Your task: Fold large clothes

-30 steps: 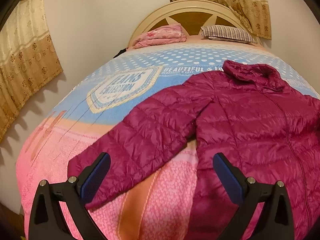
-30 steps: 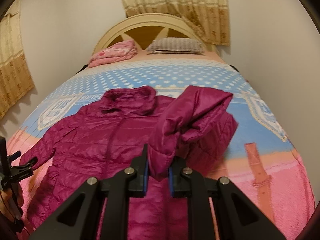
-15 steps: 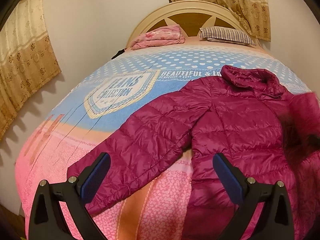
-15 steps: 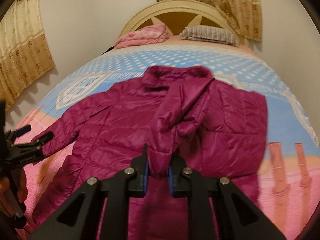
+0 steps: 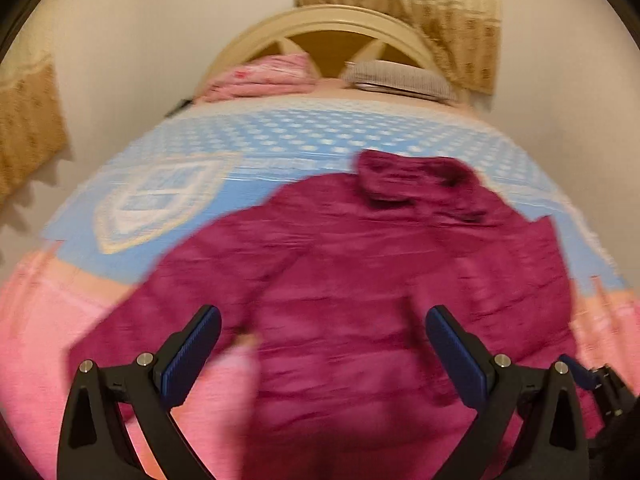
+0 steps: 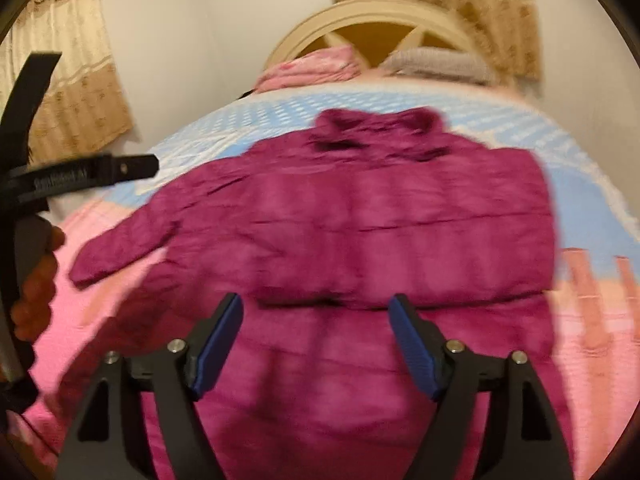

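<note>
With its sleeve just let go, right gripper (image 6: 316, 320) jaws apart, empty over magenta jacket (image 6: 360, 220); left gripper (image 5: 322, 334) likewise wide.

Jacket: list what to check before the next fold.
1. Right gripper: jaws have just been opening, nothing between them: ok.
2. Left gripper: jaws open and empty: ok.
3. Folded-in sleeve lies across the jacket: ok.
4. Outstretched sleeve lies on the bedspread, not yet folded: not ok.
5. Fold lies flat: cannot tell, both views are blurred.
</note>
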{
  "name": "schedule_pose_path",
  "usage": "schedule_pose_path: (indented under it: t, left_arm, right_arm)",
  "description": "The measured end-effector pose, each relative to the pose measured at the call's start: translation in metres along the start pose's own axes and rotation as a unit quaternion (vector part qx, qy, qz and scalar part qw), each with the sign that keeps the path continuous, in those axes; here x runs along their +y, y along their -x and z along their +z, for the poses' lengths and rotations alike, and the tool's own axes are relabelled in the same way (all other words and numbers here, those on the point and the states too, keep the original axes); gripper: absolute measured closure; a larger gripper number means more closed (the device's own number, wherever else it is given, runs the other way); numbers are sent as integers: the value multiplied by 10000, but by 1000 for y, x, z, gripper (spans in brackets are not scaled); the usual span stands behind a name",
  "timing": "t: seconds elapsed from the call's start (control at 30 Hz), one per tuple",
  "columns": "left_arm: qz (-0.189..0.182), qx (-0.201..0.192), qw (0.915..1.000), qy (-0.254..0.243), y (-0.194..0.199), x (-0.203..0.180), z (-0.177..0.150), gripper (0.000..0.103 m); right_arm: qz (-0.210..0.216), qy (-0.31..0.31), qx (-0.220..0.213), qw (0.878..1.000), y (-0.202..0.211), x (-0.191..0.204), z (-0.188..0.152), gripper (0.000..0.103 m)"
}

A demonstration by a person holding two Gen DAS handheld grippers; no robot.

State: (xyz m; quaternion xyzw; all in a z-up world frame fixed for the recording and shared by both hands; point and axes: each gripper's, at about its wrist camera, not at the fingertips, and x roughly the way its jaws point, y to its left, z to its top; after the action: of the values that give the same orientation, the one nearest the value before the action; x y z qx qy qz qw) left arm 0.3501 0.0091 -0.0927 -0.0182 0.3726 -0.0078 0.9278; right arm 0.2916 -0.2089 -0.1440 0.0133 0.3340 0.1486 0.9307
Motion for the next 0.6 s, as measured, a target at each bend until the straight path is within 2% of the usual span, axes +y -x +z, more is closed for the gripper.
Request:
schedule_pose_path:
  t: [0.1, 0.2, 0.23, 0.27, 0.3, 0.33, 0.37, 0.6]
  left_arm:
    - [-367, 304, 9989, -28, -28, -34, -1, 1]
    - [-486, 545, 9972, -159, -53, -66, -7, 2]
    - [-493, 563, 9970, -205, -58, -73, -9, 6]
    - [-477, 623, 9965, -289, -65, -82, -13, 26]
    - [-505, 710, 9956, -346, -69, -87, -15, 62]
    - [-575, 905, 9934, -404, -77, -93, -19, 74]
    - [-627, 959, 9926, -411, -80, -93, -20, 77]
    - [-469, 392, 9964, -580, -42, -75, -30, 82]
  right_arm:
    - [-326, -370, -42, 9988, 4, -27, -8, 24]
    - [-405, -702, -36, 9967, 3, -45, -20, 24]
    - [-423, -749, -34, 9963, 2, -48, -23, 24]
    - [-417, -790, -38, 9960, 2, -50, -26, 24]
    - [-405, -825, -45, 9958, 0, -52, -29, 24]
    - [-382, -865, -41, 9955, -1, -53, -31, 23]
    - [-327, -947, 4, 9950, -3, -57, -36, 20]
    - [156, -1479, 80, 9889, -11, -79, -43, 14]
